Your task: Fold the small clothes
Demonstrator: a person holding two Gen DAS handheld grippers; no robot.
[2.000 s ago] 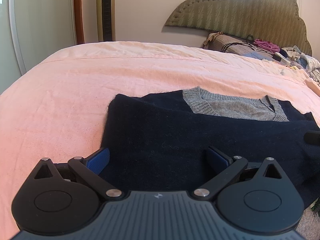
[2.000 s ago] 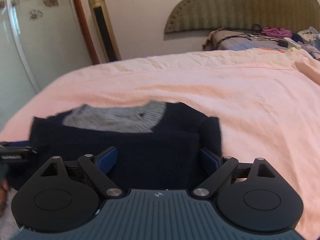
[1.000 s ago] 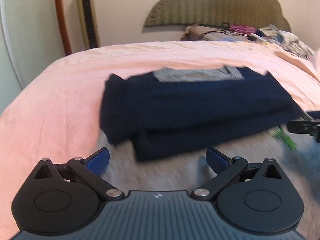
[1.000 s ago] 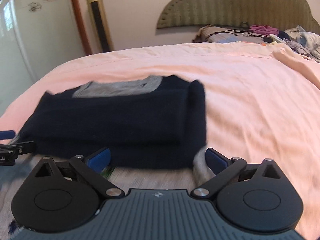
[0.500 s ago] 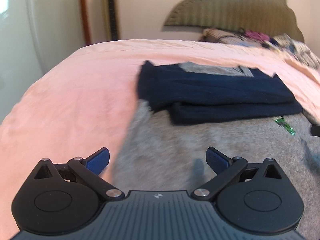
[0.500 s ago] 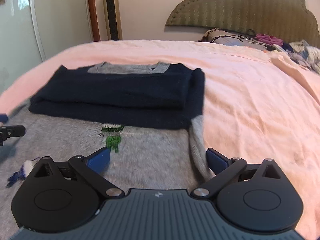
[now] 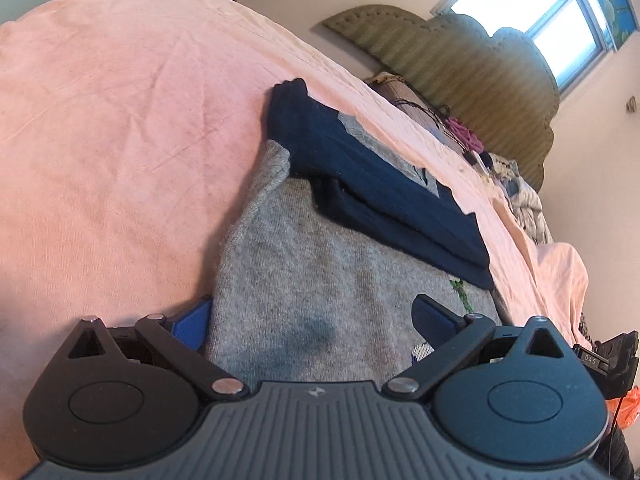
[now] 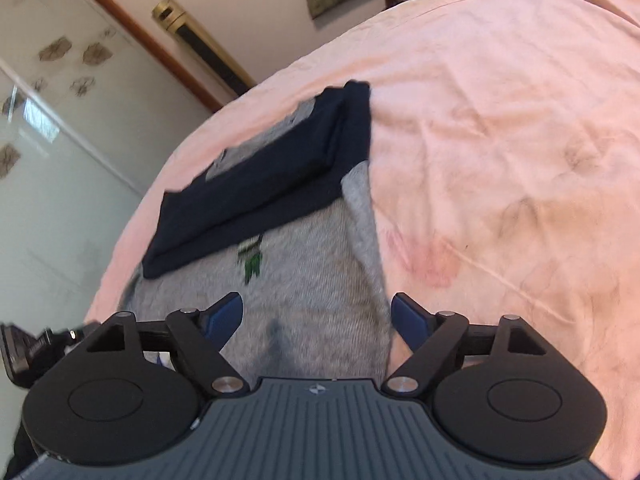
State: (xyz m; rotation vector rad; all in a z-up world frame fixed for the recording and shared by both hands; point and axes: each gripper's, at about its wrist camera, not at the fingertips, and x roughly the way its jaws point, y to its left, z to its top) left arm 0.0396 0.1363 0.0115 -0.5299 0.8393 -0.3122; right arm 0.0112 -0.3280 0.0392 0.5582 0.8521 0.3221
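Note:
A folded navy sweater (image 7: 372, 188) with a grey collar lies on the pink bed sheet (image 7: 120, 120). A grey knit garment (image 7: 320, 292) with a green motif lies spread in front of it, its far edge under the navy one. My left gripper (image 7: 312, 324) is open, tilted, its jaws straddling the grey garment's near left edge. My right gripper (image 8: 318, 320) is open over the grey garment (image 8: 312, 288) at its near right edge. The navy sweater (image 8: 264, 184) shows beyond it. Neither gripper holds cloth.
A padded olive headboard (image 7: 460, 64) and a pile of clothes (image 7: 520, 196) are at the far end of the bed. A tall gold and black tower (image 8: 204, 48) and a glass wardrobe door (image 8: 52, 152) stand left of the bed.
Both grippers have drawn back from the navy sweater to the near edge of the grey garment and have tilted, the left clockwise, the right counter-clockwise. Both stayed open.

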